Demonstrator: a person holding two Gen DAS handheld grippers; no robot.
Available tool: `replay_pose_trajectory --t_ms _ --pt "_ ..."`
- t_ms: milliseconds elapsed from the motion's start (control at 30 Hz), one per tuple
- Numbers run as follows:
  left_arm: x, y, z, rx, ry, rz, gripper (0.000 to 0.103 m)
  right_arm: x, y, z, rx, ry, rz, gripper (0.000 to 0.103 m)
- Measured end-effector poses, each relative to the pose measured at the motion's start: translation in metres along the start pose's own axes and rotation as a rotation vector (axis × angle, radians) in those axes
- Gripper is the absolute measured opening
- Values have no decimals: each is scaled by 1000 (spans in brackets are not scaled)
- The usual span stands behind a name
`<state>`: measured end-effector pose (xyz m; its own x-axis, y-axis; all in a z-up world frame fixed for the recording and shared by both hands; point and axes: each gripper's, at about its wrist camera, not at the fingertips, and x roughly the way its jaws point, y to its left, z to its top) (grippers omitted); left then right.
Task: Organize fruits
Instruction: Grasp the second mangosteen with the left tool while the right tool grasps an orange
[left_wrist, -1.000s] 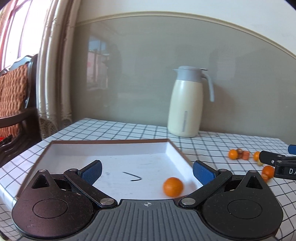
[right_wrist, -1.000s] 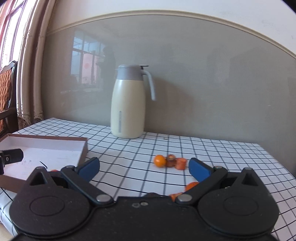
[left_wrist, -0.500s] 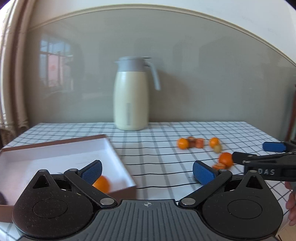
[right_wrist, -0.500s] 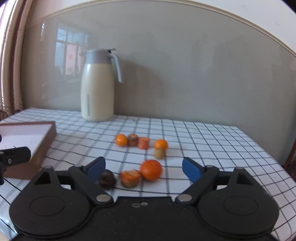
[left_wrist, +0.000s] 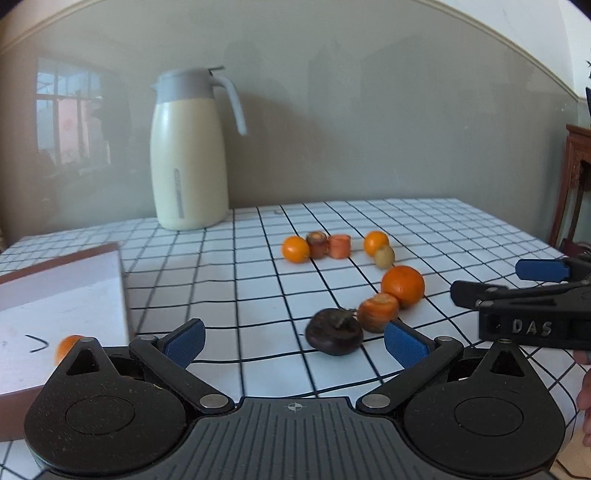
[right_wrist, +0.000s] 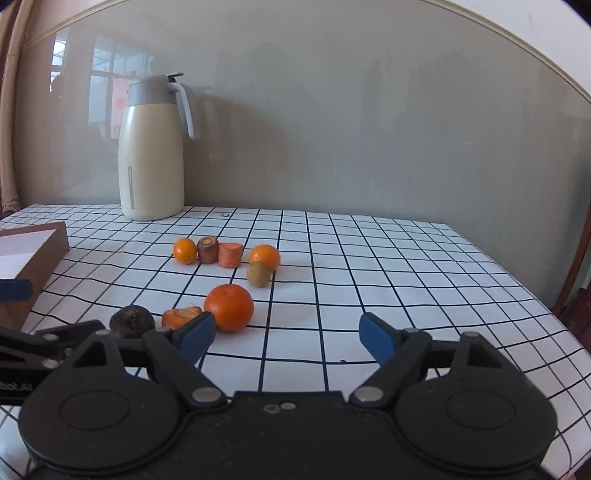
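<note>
1. the left gripper (left_wrist: 293, 341) has its jaws wide apart and empty, low over the bench (left_wrist: 461, 236); the right gripper (right_wrist: 288, 334) is likewise spread and holds nothing.
2. nearest the left jaws lies a dark mangosteen (left_wrist: 334, 331), touching a carrot stub (left_wrist: 377, 311) that rests against the big orange (left_wrist: 403, 286).
3. the mangosteen looks hard-shelled and round, likely to roll; pinch it across its widest middle.
4. the orange seems firm but smooth, so it needs a centred hold.
5. further back: small orange (left_wrist: 295, 249), two cut pieces, another orange, a kiwi (left_wrist: 384, 256).
6. one orange (left_wrist: 66, 346) sits in the box (left_wrist: 74, 280), far left.
</note>
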<state>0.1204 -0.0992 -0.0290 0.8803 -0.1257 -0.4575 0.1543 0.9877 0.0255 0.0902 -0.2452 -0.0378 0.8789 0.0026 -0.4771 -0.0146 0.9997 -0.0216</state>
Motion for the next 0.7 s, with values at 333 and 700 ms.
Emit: replay_pose_trajectory --t_ms 333,700 --pt "28 -6 2 16 73 7 102 22 0 5 17 29 6 78" --pt "39 5 3 -7 122 17 90 29 10 5 -2 54 30 77"
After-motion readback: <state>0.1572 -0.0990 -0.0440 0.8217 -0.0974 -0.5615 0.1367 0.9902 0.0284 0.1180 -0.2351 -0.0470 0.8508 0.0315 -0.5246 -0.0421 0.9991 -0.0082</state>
